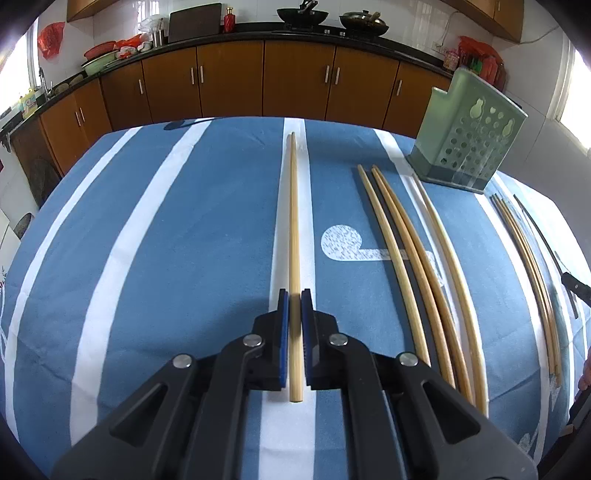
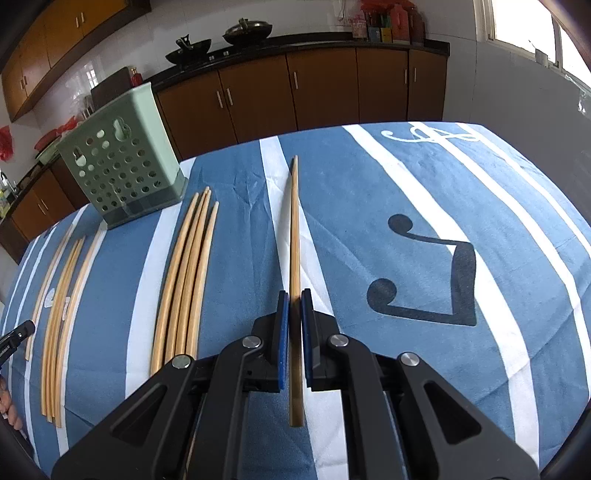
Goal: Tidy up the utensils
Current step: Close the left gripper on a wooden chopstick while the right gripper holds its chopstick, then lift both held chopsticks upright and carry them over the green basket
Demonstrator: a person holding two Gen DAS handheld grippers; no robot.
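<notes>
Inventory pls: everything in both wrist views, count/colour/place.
tablecloth: 1, blue with white stripes, over table
chopstick holder: 1, pale green, upright on tablecloth
loose chopsticks: about 8, light wood, two groups flat on tablecloth
woks: 2, black, back counter
left-held chopsticks: seemingly 2, light wood, clamped near butt end
right-held chopsticks: at least 1, light wood, clamped likewise
left tongs: 1, black, blue pads, shut
right tongs: 1, black, blue pads, shut

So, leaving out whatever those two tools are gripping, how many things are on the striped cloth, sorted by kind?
Loose chopsticks: 8, in two groups of 4
Green holder: 1
Total: 9
Gripped chopsticks not counted.
</notes>
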